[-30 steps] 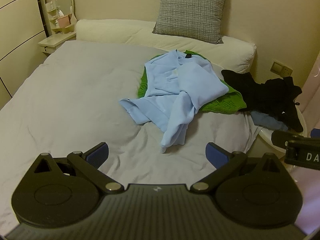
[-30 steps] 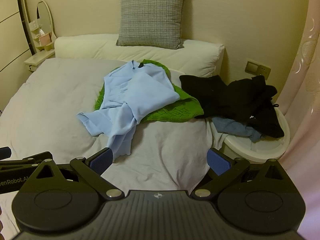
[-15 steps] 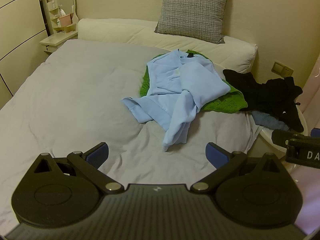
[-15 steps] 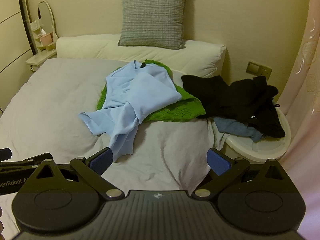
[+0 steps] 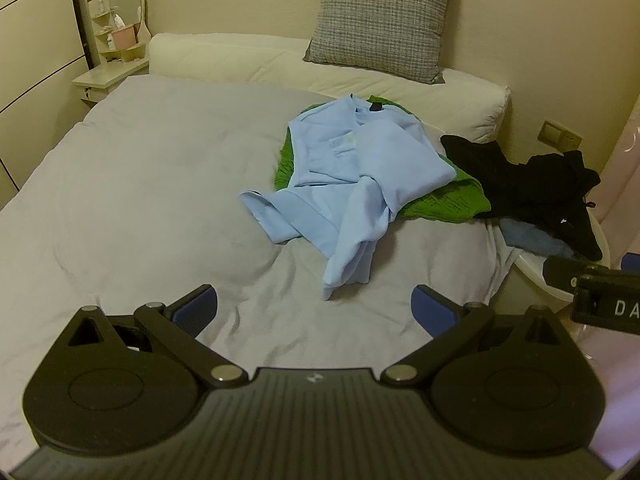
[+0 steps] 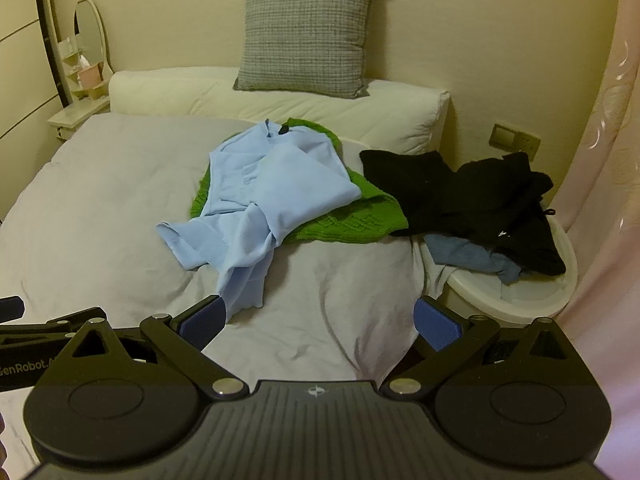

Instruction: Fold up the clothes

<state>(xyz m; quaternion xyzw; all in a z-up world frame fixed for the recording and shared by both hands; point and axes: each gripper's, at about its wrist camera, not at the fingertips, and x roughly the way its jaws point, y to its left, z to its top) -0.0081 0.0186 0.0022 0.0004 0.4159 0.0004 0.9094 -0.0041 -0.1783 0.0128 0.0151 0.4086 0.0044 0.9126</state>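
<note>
A crumpled light blue shirt [image 5: 352, 184] [image 6: 264, 200] lies on the grey bed, partly over a green knitted garment [image 5: 448, 196] [image 6: 352, 220]. Black clothes [image 5: 532, 184] [image 6: 472, 196] spill from the bed's right edge into a white basket. A darker blue cloth [image 6: 468, 258] sits under them. My left gripper [image 5: 314, 310] is open above the bed's near part, short of the shirt's hanging sleeve. My right gripper [image 6: 318, 318] is open too, with the sleeve end just beyond its left fingertip [image 6: 202, 318]. Neither holds anything.
A white round basket [image 6: 536, 300] stands at the bed's right side. A grey checked cushion [image 5: 380, 20] leans on the wall above a long white pillow [image 5: 248, 56]. A shelf with a mirror [image 5: 120, 36] is at the far left. A pink curtain [image 6: 600, 200] hangs at right.
Both grippers have drifted slightly, so the clothes sit a little differently in the views. Nothing was grasped and the clothes have not moved.
</note>
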